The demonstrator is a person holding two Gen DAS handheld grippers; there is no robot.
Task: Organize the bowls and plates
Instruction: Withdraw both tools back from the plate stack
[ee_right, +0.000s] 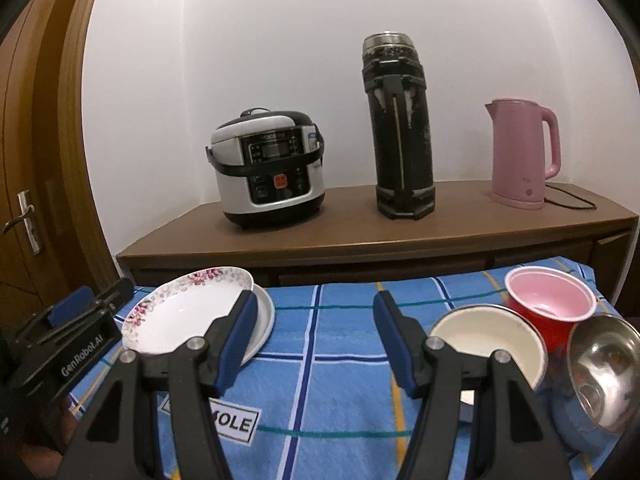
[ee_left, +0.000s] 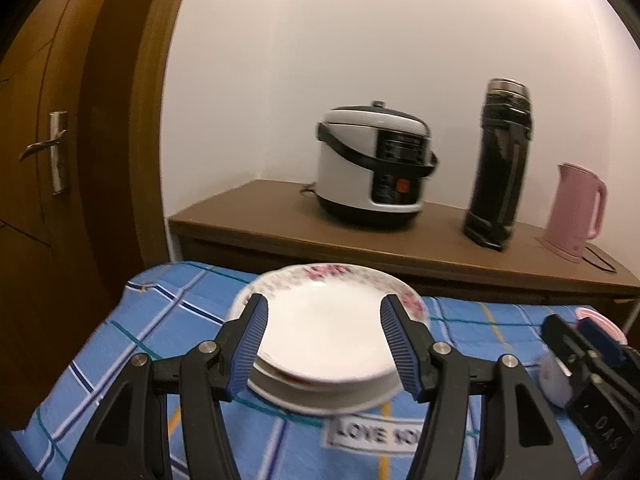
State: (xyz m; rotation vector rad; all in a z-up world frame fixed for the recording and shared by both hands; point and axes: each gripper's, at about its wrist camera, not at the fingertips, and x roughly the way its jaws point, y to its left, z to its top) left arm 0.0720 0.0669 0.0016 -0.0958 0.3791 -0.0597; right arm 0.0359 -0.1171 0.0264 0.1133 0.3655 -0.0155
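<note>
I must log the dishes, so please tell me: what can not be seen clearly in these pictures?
- Left wrist view: plate stack is blurred; plate count unclear.
- Left wrist view: pink cup mostly hidden behind the right tongs.
- Right wrist view: steel bowl cut off by the right edge.

Warm, dim indoor light falls from above; the wall (ee_left: 360, 40) glows brightest at the top. Both fisheye views bend hard at the edges, with black corners. The left view is motion-blurred: the flask (ee_left: 500, 160) beyond the claw (ee_left: 324, 344) smears. The right view is sharper.
</note>
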